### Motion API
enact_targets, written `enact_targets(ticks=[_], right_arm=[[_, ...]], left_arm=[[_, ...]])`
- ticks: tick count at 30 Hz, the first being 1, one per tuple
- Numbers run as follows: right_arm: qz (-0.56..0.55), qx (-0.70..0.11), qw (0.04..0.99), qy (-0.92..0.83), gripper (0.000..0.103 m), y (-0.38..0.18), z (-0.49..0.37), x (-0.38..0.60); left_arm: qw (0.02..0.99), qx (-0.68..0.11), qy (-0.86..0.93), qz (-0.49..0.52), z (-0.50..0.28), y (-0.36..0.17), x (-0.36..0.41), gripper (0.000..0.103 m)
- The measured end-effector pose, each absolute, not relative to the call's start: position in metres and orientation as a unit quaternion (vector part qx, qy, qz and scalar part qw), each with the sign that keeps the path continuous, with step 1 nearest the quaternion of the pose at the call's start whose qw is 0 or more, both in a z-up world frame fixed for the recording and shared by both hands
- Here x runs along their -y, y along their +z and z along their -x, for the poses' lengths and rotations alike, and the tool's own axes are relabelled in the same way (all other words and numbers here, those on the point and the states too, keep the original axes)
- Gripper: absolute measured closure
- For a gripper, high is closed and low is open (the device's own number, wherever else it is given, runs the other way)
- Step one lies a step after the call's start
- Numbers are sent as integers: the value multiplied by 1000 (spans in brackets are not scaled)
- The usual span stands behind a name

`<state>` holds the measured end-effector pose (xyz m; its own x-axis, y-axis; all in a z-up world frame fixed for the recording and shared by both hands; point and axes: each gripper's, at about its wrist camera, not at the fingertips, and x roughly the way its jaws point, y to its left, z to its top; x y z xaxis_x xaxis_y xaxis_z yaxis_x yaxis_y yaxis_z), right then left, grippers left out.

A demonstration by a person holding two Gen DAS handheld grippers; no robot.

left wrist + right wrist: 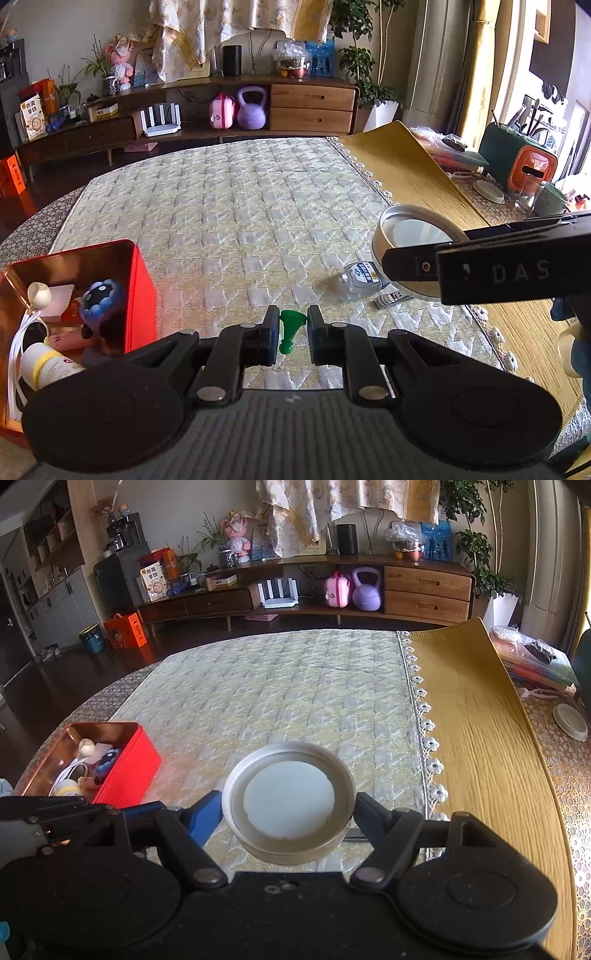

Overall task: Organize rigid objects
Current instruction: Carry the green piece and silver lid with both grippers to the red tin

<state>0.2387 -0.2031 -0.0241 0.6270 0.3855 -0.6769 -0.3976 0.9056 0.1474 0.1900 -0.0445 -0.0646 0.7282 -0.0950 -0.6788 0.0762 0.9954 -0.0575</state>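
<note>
My left gripper [293, 332] is shut on a small green plastic piece [290, 326], held above the pale quilted tablecloth [236, 206]. In the right wrist view, my right gripper [288, 812] is shut on a round metal lid [290, 797] with a white liner, rim up, its fingers on the left and right edges. The left wrist view shows that lid [406, 229] raised at the right. A red tin box [142, 295] with several small items inside stands at the near left; it also shows in the right wrist view [129, 771].
A small clear labelled container [362, 277] and a metal watch band [391, 299] lie under the raised lid. A folded yellow cloth [406, 166] covers the right side. A white dish [489, 190], a glass [524, 199] and an orange appliance [528, 166] stand far right.
</note>
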Motion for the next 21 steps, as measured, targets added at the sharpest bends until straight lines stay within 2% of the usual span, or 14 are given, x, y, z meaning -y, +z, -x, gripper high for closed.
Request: enact_targets(ticks=[21], right_arm=[[61,-362,884,288,27,4,-167,126]], left_arm=[[933,-356,-8,57,-137,-20,-52,87]])
